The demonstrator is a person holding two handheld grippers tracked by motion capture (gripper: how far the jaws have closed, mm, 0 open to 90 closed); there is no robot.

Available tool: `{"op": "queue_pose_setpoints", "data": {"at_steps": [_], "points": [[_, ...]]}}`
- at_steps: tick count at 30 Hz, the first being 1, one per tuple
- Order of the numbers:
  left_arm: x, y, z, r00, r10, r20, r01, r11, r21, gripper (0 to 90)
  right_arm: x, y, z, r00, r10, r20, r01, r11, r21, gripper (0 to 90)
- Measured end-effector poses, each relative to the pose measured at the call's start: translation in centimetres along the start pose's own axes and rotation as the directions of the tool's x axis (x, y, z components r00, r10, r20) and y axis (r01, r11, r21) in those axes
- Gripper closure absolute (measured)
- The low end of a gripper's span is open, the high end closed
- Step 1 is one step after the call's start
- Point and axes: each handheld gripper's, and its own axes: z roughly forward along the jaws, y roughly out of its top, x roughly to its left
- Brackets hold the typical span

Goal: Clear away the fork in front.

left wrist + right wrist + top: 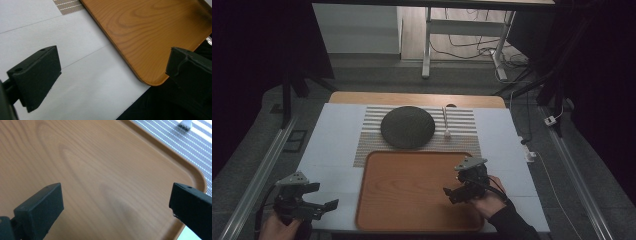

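Nowhere on the tray, the mat, the plate or the grippers can any brand, label or writing be read.

Over the white table covering (332,135) at the near left, the left gripper (324,197) hangs with its jaws spread wide and nothing between them. Its own view shows white covering below the jaws and the near left corner of the wooden tray (150,37) just beside the right-hand jaw, without touching it.

Above the near right part of the tray (412,200), the right gripper (452,192) is held by a hand (489,202) in a dark sleeve. Its jaws are likewise spread wide and empty. In the right gripper view, bare wood grain lies beneath them, with the tray's rounded far corner (197,178) and the striped mat (175,140) beyond.

Centred at the near edge of the table is the brown, rounded-cornered tray, with nothing on it. Just beyond it lies the grey-and-white striped mat (462,132), bearing a dark round plate (407,126) at its middle and a small white utensil (445,122) to the plate's right, lying apart from it. What kind of utensil it is cannot be told.

Bare wood shows at the table's far edge (412,98). Beyond, the room is dim, with grey floor, white table legs (427,45) and loose cables (472,47).
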Motion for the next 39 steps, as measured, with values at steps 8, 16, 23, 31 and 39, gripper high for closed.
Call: {"op": "queue_pose_setpoints", "data": {"at_steps": [8,16,23,31,39], "points": [[0.0,0.0,0.0,1.0000,-0.004,0.000,0.004,1.0000,0.003,0.0,-1.0,1.1,1.2,0.9975,-0.059,0.040,0.058,0.998,0.017,0.0],[0.1,0.0,0.0,1.0000,-0.007,0.003,0.007,1.0000,0.004,0.0,-2.0,2.2,2.5,0.9909,-0.101,0.089,0.097,0.994,0.045,0.0],[0.1,0.0,0.0,0.9999,-0.009,0.005,0.009,0.9999,0.006,0.0,-2.4,3.2,3.4,0.9830,-0.143,0.115,0.136,0.989,0.066,0.0],[0.1,0.0,0.1,0.9999,-0.009,0.008,0.009,0.9999,0.008,0.0,-3.5,4.3,4.5,0.9693,-0.178,0.169,0.166,0.983,0.084,0.0],[0.1,0.1,0.1,0.9999,-0.009,0.010,0.009,0.9999,0.012,0.0,-4.6,5.4,5.5,0.9534,-0.203,0.223,0.185,0.978,0.100,0.0]]}}
